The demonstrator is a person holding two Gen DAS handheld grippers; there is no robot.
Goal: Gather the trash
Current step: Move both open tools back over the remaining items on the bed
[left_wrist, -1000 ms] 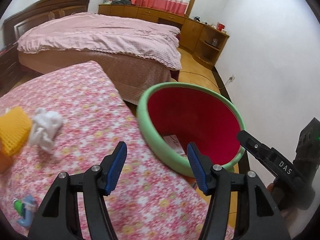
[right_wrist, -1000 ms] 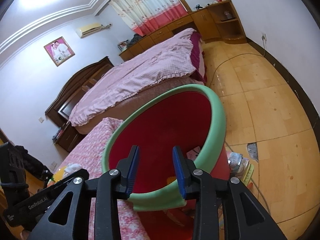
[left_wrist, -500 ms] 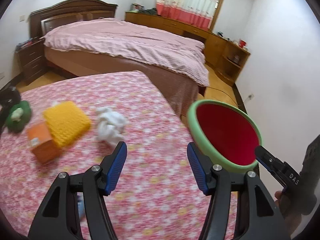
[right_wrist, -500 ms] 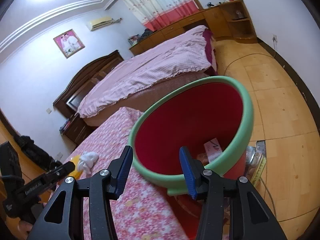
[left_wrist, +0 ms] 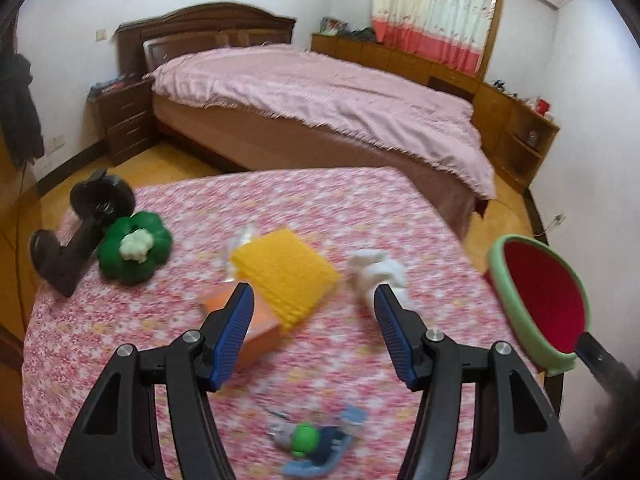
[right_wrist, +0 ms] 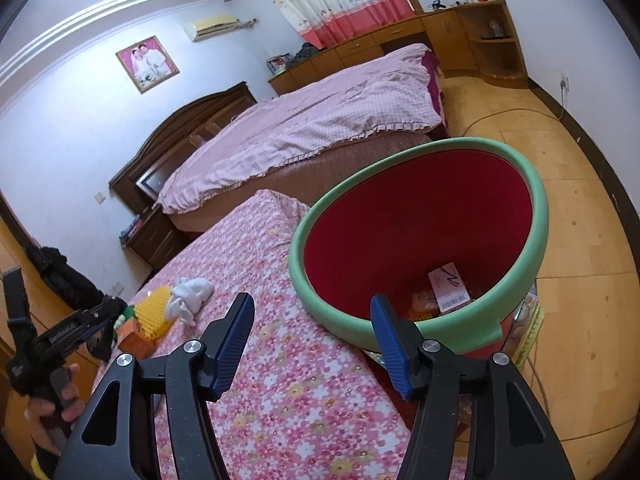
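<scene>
Over the flowered tablecloth (left_wrist: 360, 216), both grippers hang released and empty, trash lying ahead of them.

Near the table's left edge sit a black clamp stand (left_wrist: 80, 236) and a green toy pumpkin (left_wrist: 134, 246); toward the middle an orange box (left_wrist: 256, 320) lies under a yellow ribbed sponge (left_wrist: 286, 276), with a crumpled white tissue (left_wrist: 378, 272) just beside it. At the near edge lies a blurred blue-and-green wrapper (left_wrist: 316, 444). The left gripper (left_wrist: 314, 326) stands with jaws apart, nothing between them. Off the table's right edge is the green-rimmed red bin (right_wrist: 536, 216), holding a barcoded card (right_wrist: 448, 286) and orange scraps. The right gripper (right_wrist: 312, 336) has just been opening, its jaws clear of the bin's rim.
</scene>
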